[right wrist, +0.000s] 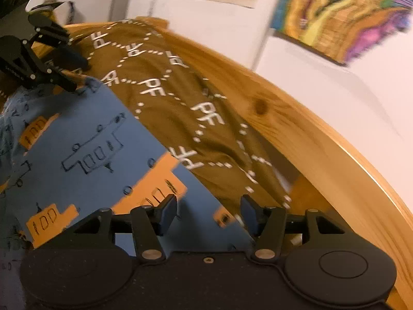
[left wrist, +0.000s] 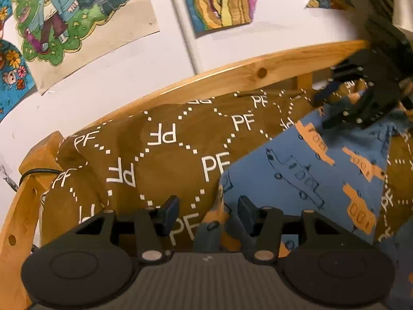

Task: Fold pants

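I have both grippers, left gripper [left wrist: 207,213] and right gripper [right wrist: 208,213], spread with nothing pinched over the blue pants [left wrist: 309,170] spread on the brown blanket [left wrist: 160,155], folding barely begun.

Brown PF-print blanket [left wrist: 165,155] over wooden bed rail [left wrist: 232,75]; colourful drawings [left wrist: 219,0] (several) on white wall [left wrist: 103,87].
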`<state>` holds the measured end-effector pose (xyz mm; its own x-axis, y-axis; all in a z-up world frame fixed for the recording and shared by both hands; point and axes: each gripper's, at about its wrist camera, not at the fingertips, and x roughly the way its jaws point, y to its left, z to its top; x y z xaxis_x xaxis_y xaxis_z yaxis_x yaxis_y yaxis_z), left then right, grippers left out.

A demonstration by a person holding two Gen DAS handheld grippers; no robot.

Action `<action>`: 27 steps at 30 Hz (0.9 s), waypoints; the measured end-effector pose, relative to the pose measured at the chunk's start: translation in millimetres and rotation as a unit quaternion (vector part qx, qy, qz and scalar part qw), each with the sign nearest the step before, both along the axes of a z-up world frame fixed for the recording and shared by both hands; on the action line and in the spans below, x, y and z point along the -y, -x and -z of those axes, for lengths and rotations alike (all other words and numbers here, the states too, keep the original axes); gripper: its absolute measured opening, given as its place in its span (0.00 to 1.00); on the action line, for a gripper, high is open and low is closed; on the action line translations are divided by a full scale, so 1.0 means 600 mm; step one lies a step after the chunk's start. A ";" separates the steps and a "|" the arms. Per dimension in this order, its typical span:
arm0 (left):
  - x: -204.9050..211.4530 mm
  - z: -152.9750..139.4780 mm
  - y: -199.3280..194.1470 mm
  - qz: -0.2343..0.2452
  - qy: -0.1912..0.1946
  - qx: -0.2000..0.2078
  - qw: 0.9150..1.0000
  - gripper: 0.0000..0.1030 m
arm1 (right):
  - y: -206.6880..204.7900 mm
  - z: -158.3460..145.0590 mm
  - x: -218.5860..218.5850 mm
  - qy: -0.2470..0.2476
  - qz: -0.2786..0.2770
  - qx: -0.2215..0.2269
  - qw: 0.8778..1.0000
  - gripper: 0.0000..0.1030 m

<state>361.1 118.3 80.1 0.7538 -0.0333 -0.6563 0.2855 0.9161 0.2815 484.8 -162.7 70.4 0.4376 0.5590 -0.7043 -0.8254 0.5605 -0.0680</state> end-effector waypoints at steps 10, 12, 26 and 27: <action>-0.015 0.001 -0.028 -0.001 0.024 -0.053 0.998 0.16 | -0.023 0.020 -0.041 0.085 -0.047 0.005 0.995 0.53; -0.015 0.000 -0.033 -0.015 0.025 -0.057 0.998 0.11 | -0.030 0.030 -0.036 0.095 -0.038 -0.002 0.995 0.49; 0.032 -0.003 0.024 0.004 -0.050 0.019 0.999 0.02 | 0.018 0.016 -0.019 0.083 0.004 0.038 0.996 0.00; 0.033 -0.005 0.035 0.010 -0.050 0.032 0.998 0.02 | 0.030 0.012 -0.012 0.080 0.012 0.050 0.995 0.00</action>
